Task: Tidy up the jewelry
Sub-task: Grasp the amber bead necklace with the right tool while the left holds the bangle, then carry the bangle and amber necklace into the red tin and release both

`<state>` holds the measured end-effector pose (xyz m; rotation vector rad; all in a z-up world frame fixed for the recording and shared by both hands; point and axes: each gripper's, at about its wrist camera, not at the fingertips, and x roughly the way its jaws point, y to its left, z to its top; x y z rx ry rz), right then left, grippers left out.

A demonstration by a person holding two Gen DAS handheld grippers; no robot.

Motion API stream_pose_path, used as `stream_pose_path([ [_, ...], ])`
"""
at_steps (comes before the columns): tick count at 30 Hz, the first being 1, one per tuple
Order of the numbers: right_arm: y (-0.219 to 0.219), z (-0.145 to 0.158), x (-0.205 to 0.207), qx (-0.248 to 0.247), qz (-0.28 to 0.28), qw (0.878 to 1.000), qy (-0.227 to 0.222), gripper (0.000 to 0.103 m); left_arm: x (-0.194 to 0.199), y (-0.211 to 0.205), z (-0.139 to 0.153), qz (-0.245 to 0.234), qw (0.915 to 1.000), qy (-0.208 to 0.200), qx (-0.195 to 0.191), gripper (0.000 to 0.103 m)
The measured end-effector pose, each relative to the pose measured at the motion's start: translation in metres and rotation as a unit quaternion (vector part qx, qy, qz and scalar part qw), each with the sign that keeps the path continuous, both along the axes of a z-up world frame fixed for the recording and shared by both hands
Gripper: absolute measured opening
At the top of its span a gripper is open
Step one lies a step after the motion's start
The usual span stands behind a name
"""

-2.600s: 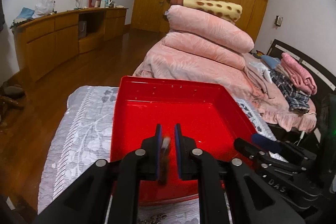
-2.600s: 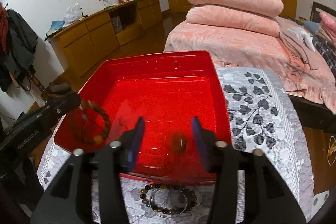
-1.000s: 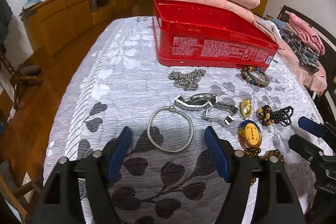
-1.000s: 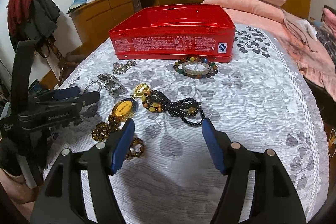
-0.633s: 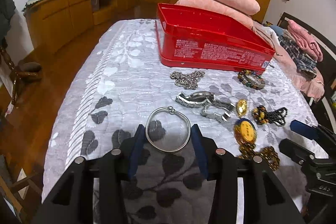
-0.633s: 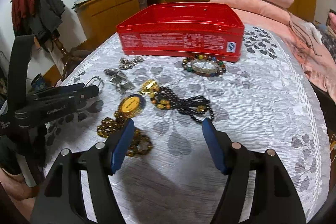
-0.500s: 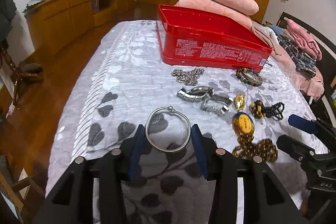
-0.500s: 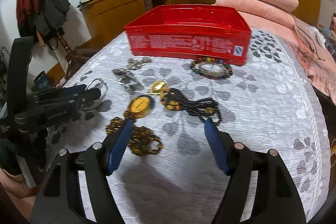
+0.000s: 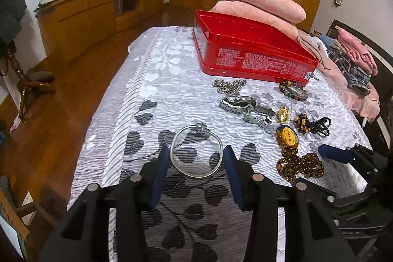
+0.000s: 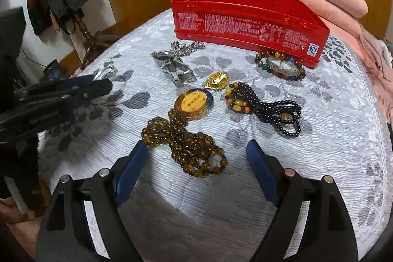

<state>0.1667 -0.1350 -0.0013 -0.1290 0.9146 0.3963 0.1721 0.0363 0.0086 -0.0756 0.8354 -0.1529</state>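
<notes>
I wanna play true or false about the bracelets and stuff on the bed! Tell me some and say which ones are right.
1. The silver bangle sits between the left gripper's fingers. True.
2. The red tin is upside down. False: its open side faces up.
3. The right gripper is squeezing the amber beads. False: its jaws are opening, wide on either side of the beads, not touching them.
4. The black beads lie on the bedspread, not in the tin. True.
5. The colourful bracelet lies right by the tin's front wall. True.
6. The yellow pendant is inside the tin. False: it lies on the bedspread, beside the amber beads.
</notes>
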Motion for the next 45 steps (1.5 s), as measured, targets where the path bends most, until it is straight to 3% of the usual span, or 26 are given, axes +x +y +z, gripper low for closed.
stream_pose_path([
  [3, 0.000, 0.001, 0.002, 0.005, 0.002, 1.000, -0.003, 0.057, 0.000, -0.002, -0.001, -0.003, 1.0000, 0.001, -0.004, 0.045],
  [4, -0.001, 0.002, 0.003, 0.009, 0.003, 1.000, -0.002, 0.040, 0.001, -0.003, -0.001, -0.005, 1.0000, 0.001, -0.005, 0.045],
  [5, -0.001, 0.002, 0.003, 0.010, 0.004, 1.000, 0.000, 0.035, 0.000, -0.003, -0.001, -0.006, 1.0000, 0.001, -0.005, 0.045],
  [10, -0.005, 0.005, 0.000, 0.026, 0.015, 0.999, 0.013, 0.038, 0.001, -0.004, -0.002, -0.006, 1.0000, 0.002, -0.007, 0.045],
  [13, -0.004, 0.005, 0.001, 0.021, 0.017, 1.000, 0.010, 0.055, 0.001, -0.004, -0.003, -0.008, 0.9999, 0.002, -0.008, 0.045],
  [20, 0.003, 0.002, 0.012, 0.010, 0.030, 0.999, -0.003, 0.056, 0.004, -0.007, -0.007, -0.010, 0.9999, 0.007, -0.009, 0.045],
  [24, 0.006, 0.001, 0.015, 0.000, 0.040, 0.999, -0.013, 0.044, 0.004, -0.007, -0.007, -0.010, 0.9999, 0.007, -0.008, 0.045],
  [25, 0.007, 0.001, 0.015, 0.002, 0.045, 0.999, -0.013, 0.031, 0.004, -0.007, -0.007, -0.010, 0.9999, 0.007, -0.008, 0.045],
  [32, -0.003, 0.004, 0.013, 0.038, 0.042, 0.998, -0.001, 0.019, 0.005, -0.010, -0.007, -0.015, 0.9998, 0.005, -0.010, 0.045],
  [37, -0.003, 0.007, 0.007, 0.034, 0.046, 0.998, 0.003, 0.019, 0.005, -0.016, -0.006, -0.020, 0.9998, 0.003, -0.008, 0.045],
  [42, 0.006, 0.002, 0.008, 0.006, 0.055, 0.998, -0.001, 0.027, 0.006, -0.020, -0.009, -0.023, 0.9997, 0.007, -0.008, 0.045],
  [45, 0.006, 0.001, 0.010, 0.009, 0.055, 0.998, -0.004, 0.025, 0.006, -0.019, -0.010, -0.023, 0.9997, 0.008, -0.010, 0.045],
])
